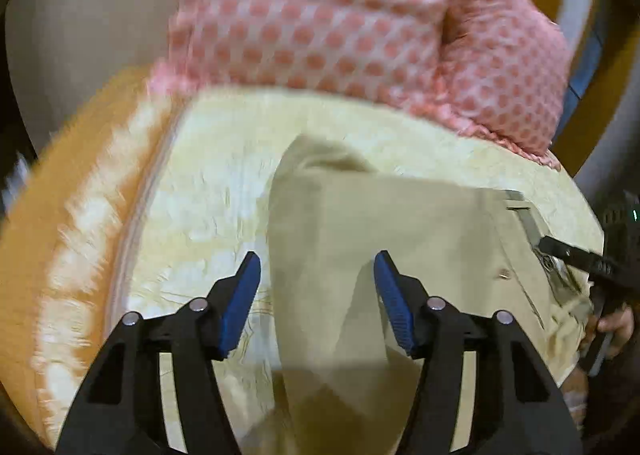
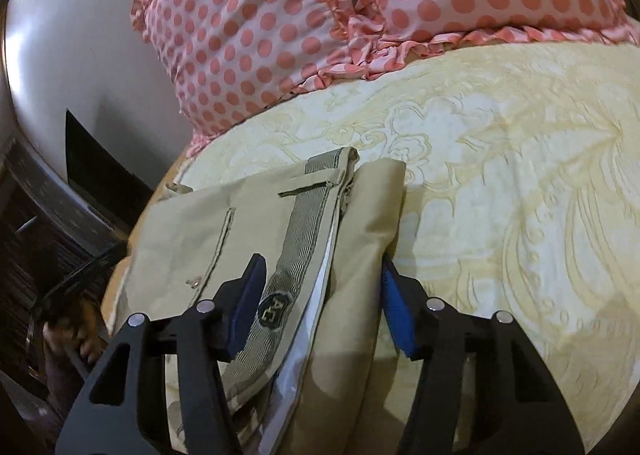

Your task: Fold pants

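- Left gripper (image 1: 317, 275): blue-padded fingers (image 1: 240, 303) spread apart, nothing between the pads; they hover over the pants (image 1: 360, 255), with the left pad above the bedspread (image 1: 208, 183) just off the cloth's left edge and the right pad above the cloth.
- Right gripper (image 2: 322, 279): fingers (image 2: 394, 311) apart, straddling the waistband (image 2: 304, 223). Waistband and a folded khaki layer lie between the pads. Whether either pad touches the cloth cannot be told; the right pad sits at the fold's edge.
- Pants: khaki, lying folded on the bed, near its edge in the right view. Waist end toward the right gripper, with a belt loop, a pocket slit and a small dark badge on the band. Badge lettering too small to read surely.
- Hidden or cut off: the pants' near end runs under both grippers and out of frame; the leg ends are not seen. White lining shows at the waistband edge.
- Left view is motion-blurred, mostly at the bed's orange border (image 1: 60, 215) and the pillows (image 1: 320, 15).
- Pillows: pink with coral dots, ruffled edges, at the head of the bed, well apart from the pants.
- Right gripper shows partly at the left view's right edge, its finger at the waist; a hand behind it is mostly cut off.
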`<state>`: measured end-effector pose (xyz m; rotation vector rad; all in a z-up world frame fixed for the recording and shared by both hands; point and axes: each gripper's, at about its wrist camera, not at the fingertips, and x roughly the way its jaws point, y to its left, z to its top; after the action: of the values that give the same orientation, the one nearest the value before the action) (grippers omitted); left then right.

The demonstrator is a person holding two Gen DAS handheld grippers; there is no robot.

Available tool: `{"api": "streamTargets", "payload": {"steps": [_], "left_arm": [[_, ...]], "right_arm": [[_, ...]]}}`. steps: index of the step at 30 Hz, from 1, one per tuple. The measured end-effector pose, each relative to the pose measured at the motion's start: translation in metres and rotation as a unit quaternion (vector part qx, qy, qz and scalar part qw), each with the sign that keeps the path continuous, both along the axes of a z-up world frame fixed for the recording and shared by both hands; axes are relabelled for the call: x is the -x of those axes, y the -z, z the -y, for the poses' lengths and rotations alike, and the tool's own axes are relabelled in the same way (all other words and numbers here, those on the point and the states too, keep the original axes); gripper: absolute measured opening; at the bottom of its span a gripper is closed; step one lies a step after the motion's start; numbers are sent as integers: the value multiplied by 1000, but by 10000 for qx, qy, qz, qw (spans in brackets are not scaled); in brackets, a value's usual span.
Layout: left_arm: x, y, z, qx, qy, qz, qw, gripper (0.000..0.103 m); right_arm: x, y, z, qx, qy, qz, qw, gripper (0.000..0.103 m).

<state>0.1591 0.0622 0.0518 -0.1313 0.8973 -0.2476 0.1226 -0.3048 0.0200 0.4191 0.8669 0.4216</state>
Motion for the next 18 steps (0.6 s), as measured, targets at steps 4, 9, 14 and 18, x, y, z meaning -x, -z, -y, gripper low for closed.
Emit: {"api": "streamTargets", "payload": {"steps": [4, 9, 14, 18], "left_arm": [[-16, 12, 0, 360, 383, -288, 9982, 61], [-20, 10, -4, 357, 347, -407, 9979, 15], [-48, -11, 17, 51, 416, -58, 9991, 8], [-101, -17, 48, -271, 377, 265, 9986, 8]], "right_arm": [[-7, 1, -5, -75, -394, -25, 9992, 19], [-15, -9, 3, -554, -698, 56, 9960, 10], [-51, -32, 5, -543, -619, 372, 9959, 10], [-101, -38, 25, -410, -44, 579, 9975, 9]]}}
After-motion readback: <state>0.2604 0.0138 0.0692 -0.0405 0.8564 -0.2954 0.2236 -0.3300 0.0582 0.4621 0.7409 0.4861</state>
